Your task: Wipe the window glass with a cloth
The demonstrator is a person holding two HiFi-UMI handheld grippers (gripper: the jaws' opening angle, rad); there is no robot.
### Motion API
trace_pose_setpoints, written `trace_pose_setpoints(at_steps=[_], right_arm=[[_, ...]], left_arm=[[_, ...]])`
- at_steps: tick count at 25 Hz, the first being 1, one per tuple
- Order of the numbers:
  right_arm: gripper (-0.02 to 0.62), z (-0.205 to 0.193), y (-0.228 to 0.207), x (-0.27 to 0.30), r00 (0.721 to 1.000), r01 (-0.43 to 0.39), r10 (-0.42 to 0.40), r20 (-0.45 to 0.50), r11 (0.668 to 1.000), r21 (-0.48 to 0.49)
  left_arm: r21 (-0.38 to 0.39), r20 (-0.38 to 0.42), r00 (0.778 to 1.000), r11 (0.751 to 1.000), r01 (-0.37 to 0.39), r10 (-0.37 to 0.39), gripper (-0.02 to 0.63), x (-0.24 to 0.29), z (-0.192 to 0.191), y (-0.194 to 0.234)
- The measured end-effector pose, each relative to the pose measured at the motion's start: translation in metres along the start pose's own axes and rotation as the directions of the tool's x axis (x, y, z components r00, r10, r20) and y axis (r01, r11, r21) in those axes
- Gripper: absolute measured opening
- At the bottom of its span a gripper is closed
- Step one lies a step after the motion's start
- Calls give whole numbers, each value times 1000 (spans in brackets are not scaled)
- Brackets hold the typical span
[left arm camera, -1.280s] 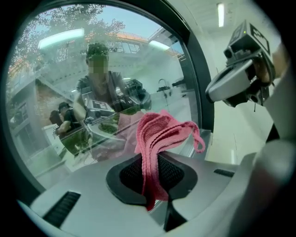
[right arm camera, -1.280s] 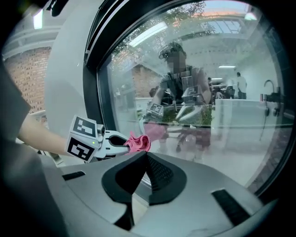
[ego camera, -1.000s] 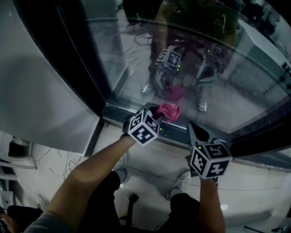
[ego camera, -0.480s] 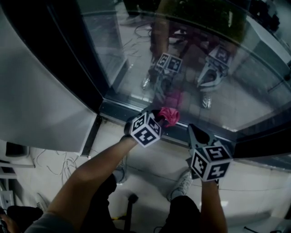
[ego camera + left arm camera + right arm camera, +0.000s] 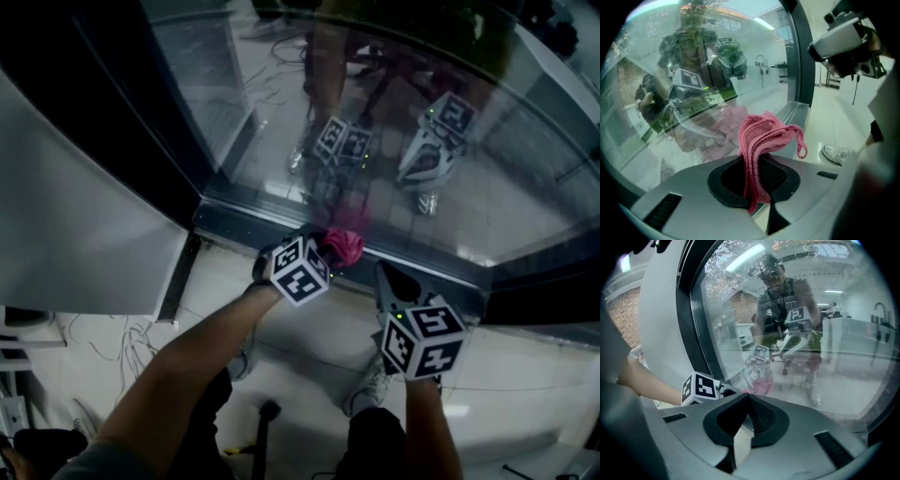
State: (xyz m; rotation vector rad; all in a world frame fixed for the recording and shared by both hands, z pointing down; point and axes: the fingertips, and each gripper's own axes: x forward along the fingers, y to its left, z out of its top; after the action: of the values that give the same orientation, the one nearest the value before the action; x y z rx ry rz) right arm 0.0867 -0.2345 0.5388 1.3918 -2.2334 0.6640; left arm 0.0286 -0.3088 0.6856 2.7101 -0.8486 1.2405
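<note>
A pink knitted cloth (image 5: 342, 246) (image 5: 761, 140) is clamped in my left gripper (image 5: 319, 249) (image 5: 757, 183), bunched up and held against the bottom edge of the window glass (image 5: 394, 122) (image 5: 693, 84). Its pink reflection shows in the pane above it. My right gripper (image 5: 392, 281) (image 5: 747, 416) hovers just right of the left one, a little short of the glass, jaws shut with nothing between them. In the right gripper view the left gripper's marker cube (image 5: 699, 387) sits at the lower left with the cloth (image 5: 761, 386) beside it.
A dark window frame (image 5: 281, 234) runs along the bottom of the pane, and a dark upright (image 5: 122, 112) stands at the left beside a white wall panel (image 5: 75, 225). The person's legs and white shoes (image 5: 375, 380) stand on the pale floor. Cables (image 5: 122, 342) lie at the left.
Both grippers have drifted slightly down and left in the view. The cloth has stayed at the bottom edge of the glass, held by the left gripper throughout.
</note>
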Motion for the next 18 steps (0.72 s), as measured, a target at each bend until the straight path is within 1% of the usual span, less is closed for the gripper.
trace_pose_setpoints(at_steps=[6, 9, 13, 18], right_arm=[[0, -7, 3, 3, 1000, -8, 8, -2, 1000, 26], [0, -11, 8, 6, 1000, -8, 8, -4, 1000, 23], [0, -18, 8, 11, 1000, -5, 6, -19, 999, 34], [0, -19, 5, 16, 1000, -4, 5, -18, 999, 48]], left_arm=[[19, -38, 999, 1000, 8, -7, 57, 17, -15, -5], [13, -50, 999, 1000, 15, -14, 57, 24, -24, -6], [-4, -65, 997, 999, 34, -35, 57, 28, -32, -11], [8, -90, 994, 998, 58, -57, 57, 23, -37, -13]])
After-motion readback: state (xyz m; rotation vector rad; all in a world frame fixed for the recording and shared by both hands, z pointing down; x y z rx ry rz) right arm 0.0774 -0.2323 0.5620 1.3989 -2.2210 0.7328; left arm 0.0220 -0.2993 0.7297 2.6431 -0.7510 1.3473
